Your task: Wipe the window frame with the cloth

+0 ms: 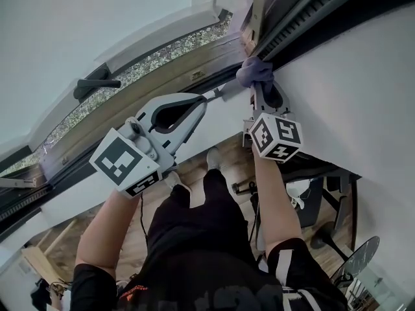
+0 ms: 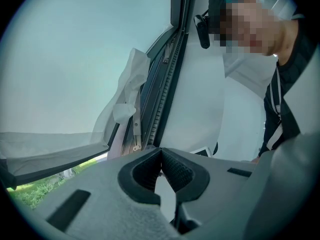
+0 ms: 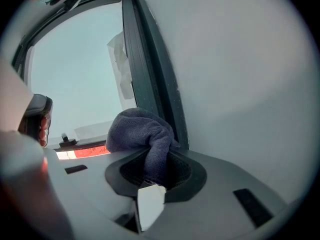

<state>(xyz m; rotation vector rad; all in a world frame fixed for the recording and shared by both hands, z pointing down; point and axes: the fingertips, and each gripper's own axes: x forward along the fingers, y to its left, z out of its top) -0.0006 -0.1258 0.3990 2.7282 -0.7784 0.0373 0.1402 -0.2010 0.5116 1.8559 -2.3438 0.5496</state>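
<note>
**Cloth clamped at window frame; left unit empty**

Right hand-held gripper [image 3: 156,160] is closed on a grey-purple cloth [image 3: 141,128]. The cloth is bunched against the dark window frame [image 3: 146,59], and the bundle hides the exact contact spot. Cloth's lower end is lost between the pads. Left hand-held gripper [image 2: 161,153] has its pads meeting at the tips with nothing between them. It sits near the frame; whether it touches is unclear. Window handle [image 1: 97,84] is well to the left.

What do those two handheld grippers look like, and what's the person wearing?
The left gripper and right gripper are pale grey plastic with black pads, each carrying a white cube with black square markers. The person wears black short sleeves.
</note>
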